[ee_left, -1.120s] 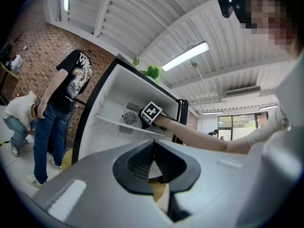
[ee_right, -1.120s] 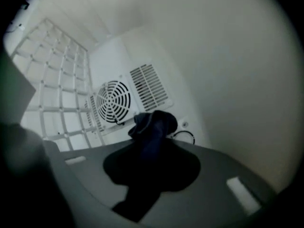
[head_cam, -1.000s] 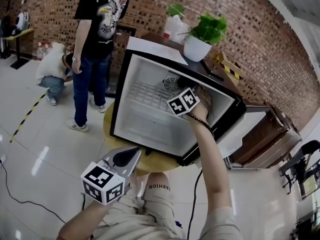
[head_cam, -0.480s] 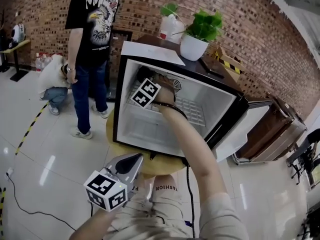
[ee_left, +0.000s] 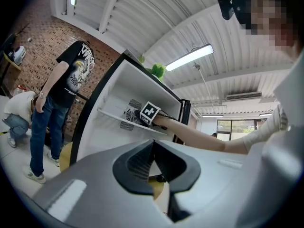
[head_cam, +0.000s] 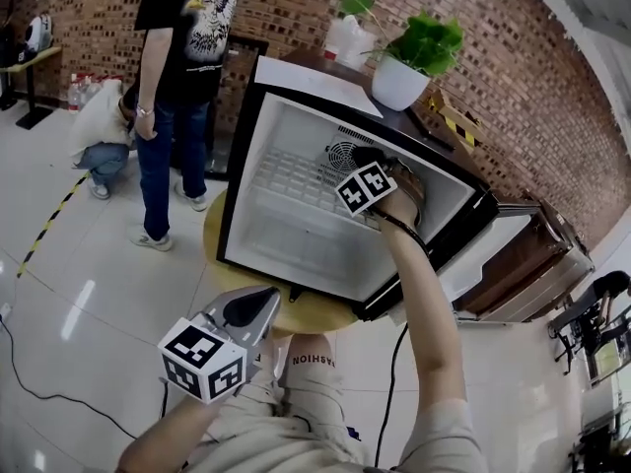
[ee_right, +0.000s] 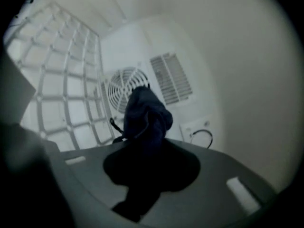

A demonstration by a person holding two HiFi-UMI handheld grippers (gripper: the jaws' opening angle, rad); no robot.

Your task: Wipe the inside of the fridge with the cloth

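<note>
Right gripper (ee_right: 147, 160), jaws clamped on the cloth (ee_right: 145, 115), holds its bunched end pointing at the fan grille (ee_right: 121, 94) inside the fridge (head_cam: 237, 180); left gripper (ee_left: 153, 163), jaws together and empty, lies far from that grille.

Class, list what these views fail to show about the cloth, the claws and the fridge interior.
- Right gripper view: dim, blurred; whether the cloth in the right claw touches the fridge's back wall is unclear.
- Head view: the marker cube and hand hide that claw's tips and cloth.
- Left gripper view: the left claw's body blocks the fridge floor.
</note>
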